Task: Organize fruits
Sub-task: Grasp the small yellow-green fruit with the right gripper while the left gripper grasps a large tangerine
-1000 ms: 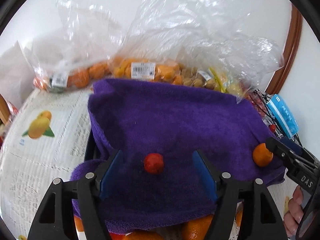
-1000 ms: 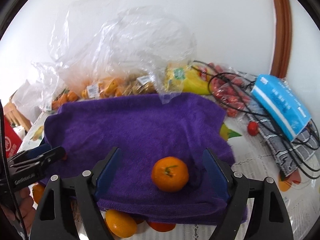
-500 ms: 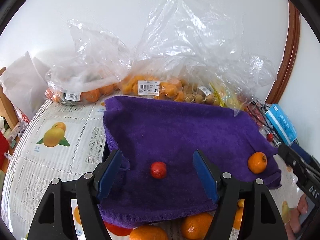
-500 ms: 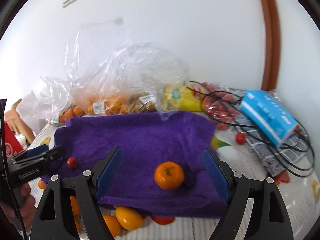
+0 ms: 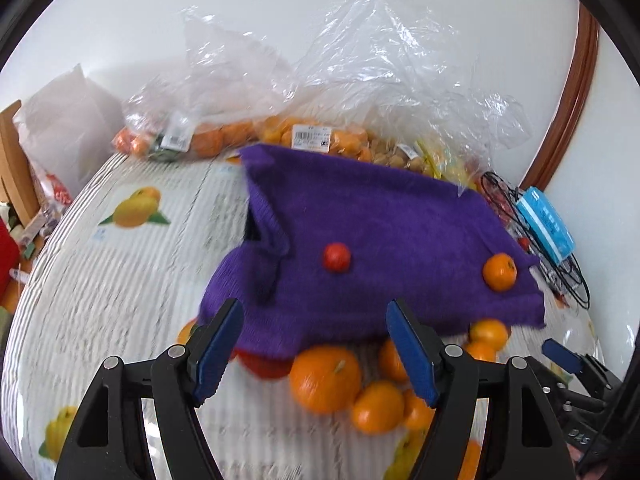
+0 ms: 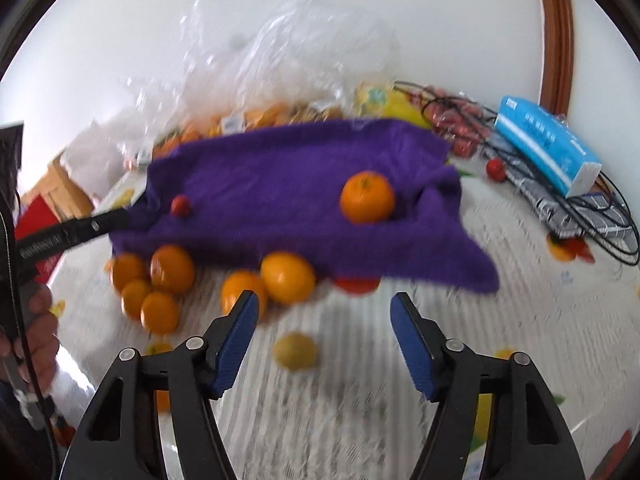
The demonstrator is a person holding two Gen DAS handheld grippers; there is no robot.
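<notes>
A fruit-printed cloth covers the surface (image 6: 360,400), with clear bags of fruit (image 5: 312,136) along the white wall behind. A purple towel (image 6: 280,184) carries a small orange (image 6: 367,197) and a red fruit (image 5: 337,256), and more oranges (image 6: 160,276) lie along its near edge. The left gripper (image 5: 314,352) and right gripper (image 6: 324,340) both hover near that edge, fingers spread wide and holding nothing.

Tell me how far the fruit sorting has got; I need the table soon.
Done: a small red fruit and one orange sit on the purple towel. In hand: nothing; left gripper and right gripper are open. Left: loose oranges on the tablecloth and bagged fruit.
</notes>
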